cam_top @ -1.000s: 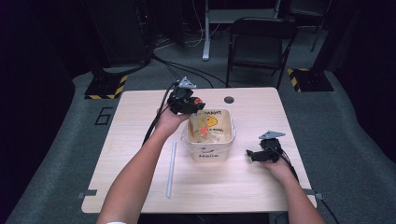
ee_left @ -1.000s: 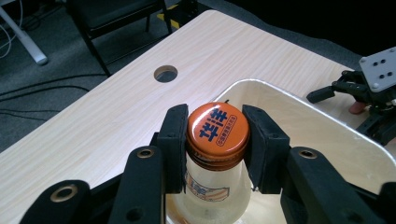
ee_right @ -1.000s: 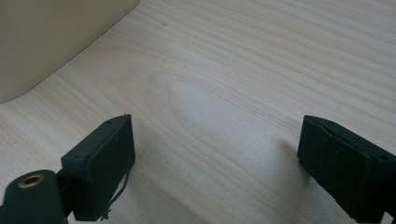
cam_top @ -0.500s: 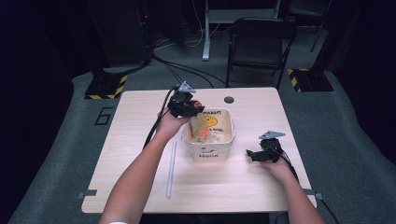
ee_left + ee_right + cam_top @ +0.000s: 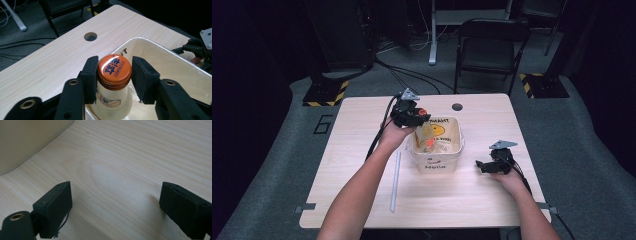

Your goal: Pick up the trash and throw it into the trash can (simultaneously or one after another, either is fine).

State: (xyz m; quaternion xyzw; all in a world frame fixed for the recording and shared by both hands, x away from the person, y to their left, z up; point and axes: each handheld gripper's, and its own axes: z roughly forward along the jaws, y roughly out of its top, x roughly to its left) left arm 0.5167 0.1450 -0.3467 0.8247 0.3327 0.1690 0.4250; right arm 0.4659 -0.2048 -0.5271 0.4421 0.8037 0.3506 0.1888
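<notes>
Bottle [image 5: 113, 87] stands in white bin [image 5: 437, 162]; left tongs [image 5: 114, 76] just released it, right tongs [image 5: 113, 210] gape.

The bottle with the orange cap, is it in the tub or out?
In. The bottle stands inside the white tub, its cap between the left gripper's jaws.

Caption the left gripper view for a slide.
Left gripper jaws just opening around an orange-capped bottle standing in the white bin.

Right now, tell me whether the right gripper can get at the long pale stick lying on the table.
Probably not directly. The right gripper rests right of the white bin, which sits between it and the stick; the left forearm also lies beside the stick.
</notes>
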